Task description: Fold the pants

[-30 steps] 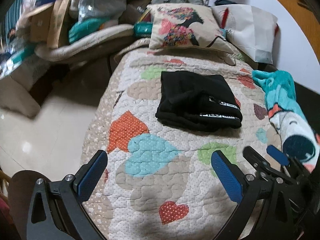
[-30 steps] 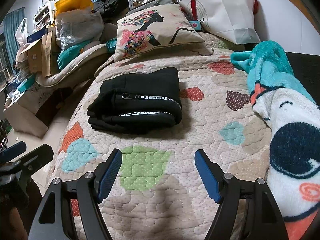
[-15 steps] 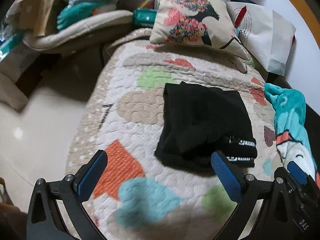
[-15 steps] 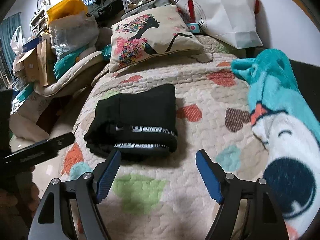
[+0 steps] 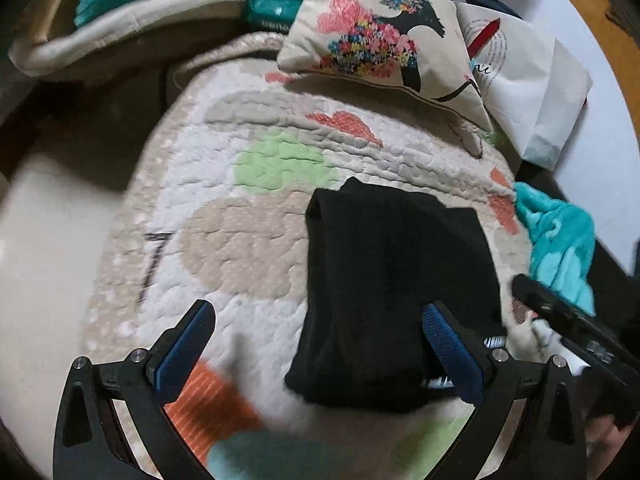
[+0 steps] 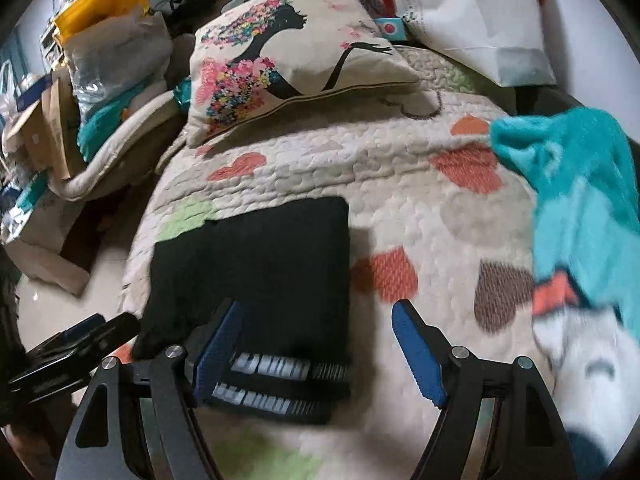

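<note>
The black pants (image 5: 392,280) lie folded into a compact rectangle on the heart-patterned quilt (image 5: 260,240); white lettering shows on the near waistband (image 6: 272,380). My left gripper (image 5: 316,344) is open and empty, hovering over the pants' near left edge. My right gripper (image 6: 316,348) is open and empty, over the pants' (image 6: 256,264) near right corner, its left finger in front of the fabric. Both views are motion-blurred.
A floral cushion (image 6: 288,60) and a white bag (image 6: 472,12) lie at the quilt's (image 6: 400,168) far end. A teal and white blanket (image 6: 588,220) lies along the right. Boxes and bags (image 6: 100,72) crowd the left, with bare floor (image 5: 48,260) beside the bed.
Both grippers have moved forward over the bed toward the folded pants, which now lie under their fingertips. Both stayed open. The pants have not moved.
</note>
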A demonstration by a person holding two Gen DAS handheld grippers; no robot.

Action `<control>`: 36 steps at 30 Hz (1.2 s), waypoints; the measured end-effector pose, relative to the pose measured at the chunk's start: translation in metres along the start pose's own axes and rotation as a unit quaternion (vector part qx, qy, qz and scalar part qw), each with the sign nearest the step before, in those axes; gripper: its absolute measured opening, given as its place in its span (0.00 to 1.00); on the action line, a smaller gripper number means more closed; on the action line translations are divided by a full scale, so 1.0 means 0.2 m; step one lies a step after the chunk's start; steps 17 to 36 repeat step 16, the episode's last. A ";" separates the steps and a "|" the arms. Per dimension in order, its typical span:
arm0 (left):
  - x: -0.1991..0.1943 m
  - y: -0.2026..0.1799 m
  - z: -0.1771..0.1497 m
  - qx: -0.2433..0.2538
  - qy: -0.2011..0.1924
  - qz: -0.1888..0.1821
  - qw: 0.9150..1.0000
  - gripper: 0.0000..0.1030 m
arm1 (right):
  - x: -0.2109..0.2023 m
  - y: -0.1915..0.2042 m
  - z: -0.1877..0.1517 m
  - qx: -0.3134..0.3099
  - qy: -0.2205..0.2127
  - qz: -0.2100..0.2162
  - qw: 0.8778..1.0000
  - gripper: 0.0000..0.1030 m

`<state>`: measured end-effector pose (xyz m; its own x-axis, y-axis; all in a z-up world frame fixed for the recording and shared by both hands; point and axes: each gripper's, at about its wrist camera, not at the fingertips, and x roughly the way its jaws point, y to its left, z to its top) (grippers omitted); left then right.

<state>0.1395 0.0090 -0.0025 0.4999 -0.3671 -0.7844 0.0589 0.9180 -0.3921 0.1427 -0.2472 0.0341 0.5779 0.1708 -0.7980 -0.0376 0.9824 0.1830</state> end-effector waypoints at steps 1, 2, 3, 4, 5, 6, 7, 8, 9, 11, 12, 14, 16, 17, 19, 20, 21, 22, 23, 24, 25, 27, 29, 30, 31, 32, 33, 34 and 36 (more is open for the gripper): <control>0.05 0.01 0.02 -0.007 0.011 -0.016 1.000 1.00 | 0.04 -0.01 0.02 0.001 0.007 0.007 1.000 0.79; 0.10 0.02 0.04 -0.012 0.019 -0.026 0.999 1.00 | 0.09 -0.02 0.04 0.004 0.019 0.019 1.000 0.79; 0.14 0.03 0.05 -0.015 0.029 -0.034 0.999 1.00 | 0.16 -0.04 0.06 0.010 0.034 0.031 0.999 0.79; 0.20 0.03 0.05 -0.019 0.042 -0.042 0.998 1.00 | 0.20 -0.06 0.07 0.015 0.044 0.041 0.998 0.79; 0.24 0.02 0.05 -0.016 0.043 -0.034 0.998 1.00 | 0.25 -0.07 0.07 0.021 0.052 0.052 0.997 0.79; 0.24 -0.01 0.05 -0.003 0.030 -0.024 0.999 1.00 | 0.31 -0.08 0.08 0.029 0.063 0.067 0.995 0.79; 0.24 -0.04 0.05 0.013 0.029 -0.022 0.999 1.00 | 0.36 -0.10 0.08 0.039 0.072 0.084 0.993 0.79; 0.25 -0.09 0.05 0.040 0.035 -0.026 0.998 0.90 | 0.39 -0.11 0.08 0.048 0.076 0.101 0.991 0.78; 0.25 -0.12 0.05 0.052 0.033 -0.025 0.998 0.78 | 0.41 -0.11 0.08 0.059 0.079 0.124 0.987 0.61; 0.25 -0.19 0.05 0.074 0.030 -0.009 0.997 0.62 | 0.40 -0.08 0.09 0.053 0.076 0.125 0.988 0.47; 0.26 -0.20 0.05 0.075 0.026 -0.005 0.997 0.62 | 0.39 -0.06 0.10 0.042 0.069 0.122 0.989 0.33; 0.28 -0.20 0.07 0.063 0.029 -0.006 0.998 0.62 | 0.35 -0.03 0.14 0.027 0.060 0.118 0.991 0.29; 0.30 -0.18 0.11 0.048 0.030 -0.014 0.998 0.63 | 0.34 -0.03 0.17 0.022 0.051 0.110 0.992 0.28; 0.30 -0.18 0.11 0.048 0.030 -0.014 0.998 0.63 | 0.34 -0.03 0.17 0.022 0.051 0.110 0.992 0.28; 0.30 -0.18 0.11 0.048 0.030 -0.014 0.998 0.63 | 0.34 -0.03 0.17 0.022 0.051 0.110 0.992 0.28; 0.30 -0.18 0.11 0.048 0.030 -0.014 0.998 0.63 | 0.34 -0.03 0.17 0.022 0.051 0.110 0.992 0.28; 0.30 -0.18 0.11 0.048 0.030 -0.014 0.998 0.63 | 0.34 -0.03 0.17 0.022 0.051 0.110 0.992 0.28; 0.30 -0.18 0.11 0.048 0.030 -0.014 0.998 0.63 | 0.34 -0.03 0.17 0.022 0.051 0.110 0.992 0.28; 0.30 -0.18 0.11 0.048 0.030 -0.014 0.998 0.63 | 0.34 -0.03 0.17 0.022 0.051 0.110 0.992 0.28; 0.30 -0.18 0.11 0.048 0.030 -0.014 0.998 0.63 | 0.34 -0.03 0.17 0.022 0.051 0.110 0.992 0.28; 0.30 -0.18 0.11 0.048 0.030 -0.014 0.998 0.63 | 0.34 -0.03 0.17 0.022 0.051 0.110 0.992 0.28; 0.30 -0.18 0.11 0.048 0.030 -0.014 0.998 0.63 | 0.34 -0.03 0.17 0.022 0.051 0.110 0.992 0.28; 0.30 -0.18 0.11 0.048 0.030 -0.014 0.998 0.63 | 0.34 -0.03 0.17 0.022 0.051 0.110 0.992 0.28; 0.30 -0.18 0.11 0.048 0.030 -0.014 0.998 0.63 | 0.34 -0.03 0.17 0.022 0.051 0.110 0.992 0.28; 0.30 -0.18 0.11 0.048 0.030 -0.014 0.998 0.63 | 0.34 -0.03 0.17 0.022 0.051 0.110 0.992 0.28; 0.30 -0.18 0.11 0.048 0.030 -0.014 0.998 0.63 | 0.34 -0.03 0.17 0.022 0.051 0.110 0.992 0.28; 0.30 -0.18 0.11 0.048 0.030 -0.014 0.998 0.63 | 0.34 -0.03 0.17 0.022 0.051 0.110 0.992 0.28; 0.30 -0.18 0.11 0.048 0.030 -0.014 0.998 0.63 | 0.34 -0.03 0.17 0.022 0.051 0.110 0.992 0.28; 0.30 -0.18 0.11 0.048 0.030 -0.014 0.998 0.63 | 0.34 -0.03 0.17 0.022 0.051 0.110 0.992 0.28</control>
